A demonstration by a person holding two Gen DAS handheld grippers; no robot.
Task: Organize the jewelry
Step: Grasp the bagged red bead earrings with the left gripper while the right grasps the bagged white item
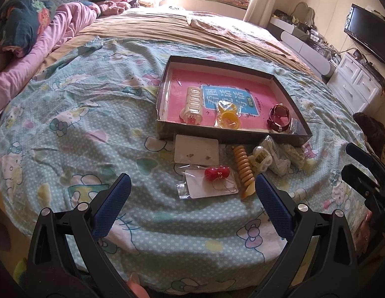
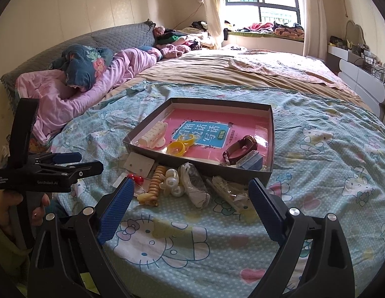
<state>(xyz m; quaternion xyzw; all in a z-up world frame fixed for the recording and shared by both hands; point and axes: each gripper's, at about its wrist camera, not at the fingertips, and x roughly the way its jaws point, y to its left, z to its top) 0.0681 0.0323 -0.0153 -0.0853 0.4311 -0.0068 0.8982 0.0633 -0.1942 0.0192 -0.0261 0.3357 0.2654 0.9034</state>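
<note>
Ribbed amber coil (image 1: 244, 167) beside cardboard tray (image 1: 165, 92)

Sheet (image 1: 93, 114) teal, white dots, cat print; tray (image 1: 289, 88) dark, pink liner; bangles (image 1: 228, 120) yellow; watch (image 1: 279, 116) maroon.

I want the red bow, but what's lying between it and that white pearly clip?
A yellow spiral hair tie lies on the bedsheet between the red bow and the white pearly clip. The left wrist view shows it best.
</note>
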